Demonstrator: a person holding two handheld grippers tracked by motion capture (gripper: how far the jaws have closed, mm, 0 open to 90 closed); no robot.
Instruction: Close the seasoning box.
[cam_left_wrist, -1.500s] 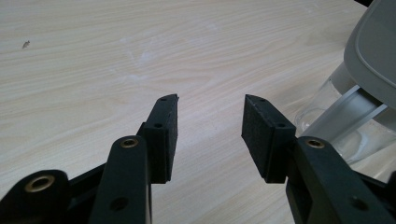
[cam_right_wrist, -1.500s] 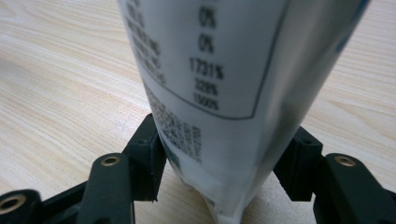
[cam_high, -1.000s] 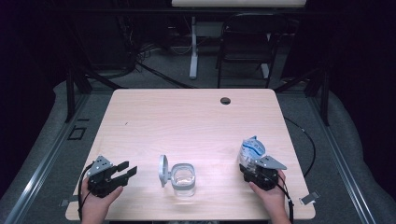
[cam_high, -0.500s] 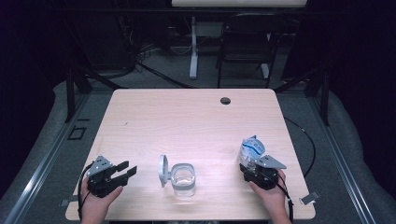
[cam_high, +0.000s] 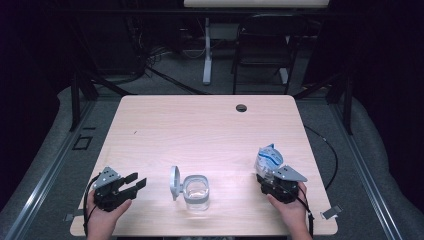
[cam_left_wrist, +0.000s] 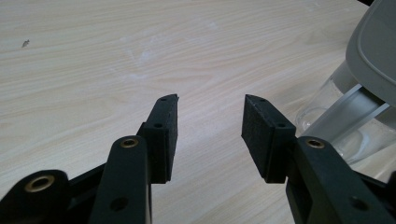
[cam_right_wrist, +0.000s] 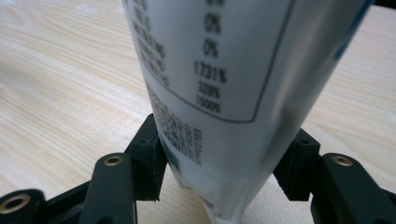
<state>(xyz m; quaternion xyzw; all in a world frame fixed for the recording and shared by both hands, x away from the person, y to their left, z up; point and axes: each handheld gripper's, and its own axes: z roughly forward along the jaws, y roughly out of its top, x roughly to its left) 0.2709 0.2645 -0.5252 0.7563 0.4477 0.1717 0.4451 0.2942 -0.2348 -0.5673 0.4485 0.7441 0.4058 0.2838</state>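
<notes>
A clear square container (cam_high: 196, 191) stands near the table's front edge, its grey lid (cam_high: 174, 182) hinged up on its left side. My left gripper (cam_high: 136, 181) rests to its left, open, with bare wood between its pads (cam_left_wrist: 163, 135); the container (cam_left_wrist: 345, 121) and lid (cam_left_wrist: 378, 46) show at that view's right. At the front right, my right gripper (cam_high: 267, 176) is shut on a blue and white pouch (cam_high: 267, 160) that stands upright. In the right gripper view both pads press the printed white pouch (cam_right_wrist: 233, 93) low down.
The light wooden table (cam_high: 200, 130) has a round cable hole (cam_high: 241, 107) near its far edge. A chair (cam_high: 262, 45) and a desk leg (cam_high: 206, 55) stand on the dark floor beyond. Black cables trail from both grippers.
</notes>
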